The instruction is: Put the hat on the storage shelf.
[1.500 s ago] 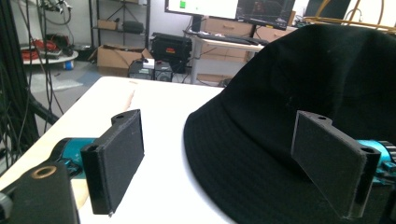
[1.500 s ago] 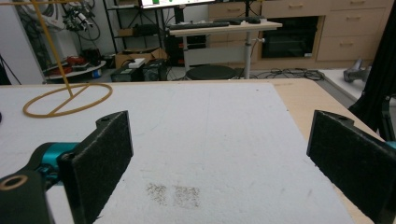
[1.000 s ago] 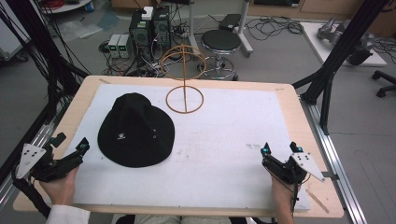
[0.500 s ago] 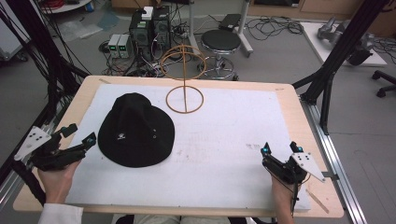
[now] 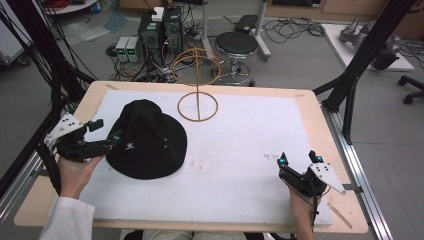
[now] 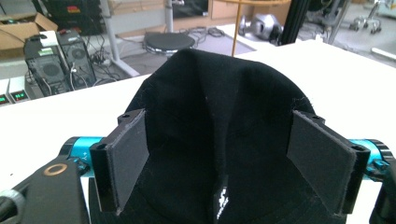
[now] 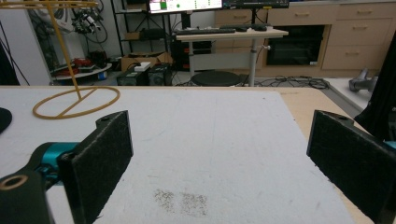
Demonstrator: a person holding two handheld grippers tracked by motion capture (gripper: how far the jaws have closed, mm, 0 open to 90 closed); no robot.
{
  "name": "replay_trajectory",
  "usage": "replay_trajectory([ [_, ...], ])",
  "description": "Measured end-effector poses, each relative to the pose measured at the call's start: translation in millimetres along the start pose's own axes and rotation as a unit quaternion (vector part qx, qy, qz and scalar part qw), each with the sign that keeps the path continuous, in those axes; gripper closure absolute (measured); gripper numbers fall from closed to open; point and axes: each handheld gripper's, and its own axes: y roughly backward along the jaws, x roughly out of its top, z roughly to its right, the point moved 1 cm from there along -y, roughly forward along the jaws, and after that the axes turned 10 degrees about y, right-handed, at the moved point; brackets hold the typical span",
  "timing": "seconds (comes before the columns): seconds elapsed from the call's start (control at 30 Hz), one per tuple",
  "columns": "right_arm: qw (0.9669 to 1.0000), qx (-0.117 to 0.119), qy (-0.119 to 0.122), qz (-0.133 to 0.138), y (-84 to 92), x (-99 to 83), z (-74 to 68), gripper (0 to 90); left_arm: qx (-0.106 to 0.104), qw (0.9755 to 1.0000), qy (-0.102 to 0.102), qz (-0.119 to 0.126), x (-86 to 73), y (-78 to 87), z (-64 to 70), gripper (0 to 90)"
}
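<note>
- Black hat (image 5: 146, 138) on the white mat (image 5: 240, 150), left half of the tabletop (image 5: 320, 107); crown up, brim flat on the mat; small white mark on the near side of the crown.
- Wire hat stand (image 5: 198, 95) upright near the far edge of the tabletop, about midway along it; ring base flat on the mat, upper ring raised on a thin post; just beyond the hat's far right side, not touching it.
- Left gripper (image 5: 107, 134) near the left edge of the tabletop, held in a hand (image 5: 75, 170) in a white sleeve; jaws wide apart, pointed at the hat; in the left gripper view, hat crown between the two pads (image 6: 126, 156), no visible contact.
- Right gripper (image 5: 298, 161) near the near right corner of the tabletop, well apart from hat and stand; jaws wide, nothing between them but bare mat with a faint grey smudge (image 7: 181, 201).
</note>
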Motion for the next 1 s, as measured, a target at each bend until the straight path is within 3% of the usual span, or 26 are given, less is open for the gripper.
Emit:
replay_trajectory([
  [0.53, 1.0, 0.002, -0.001, -0.003, -0.9, -0.2, -0.4, 6.0, -0.009, 0.9977, -0.004, -0.067, -2.2, -35.4, -3.4, 21.3],
  [0.83, 1.0, 0.001, -0.003, -0.002, -1.1, -0.3, 0.8, 6.0, -0.012, 0.9942, -0.001, -0.106, -7.0, -59.0, -3.6, 21.4],
  [1.0, 1.0, 0.004, -0.005, -0.006, -1.6, -0.6, 0.3, 6.0, -0.012, 0.9935, 0.007, -0.113, -12.7, -66.8, -1.2, 22.6],
])
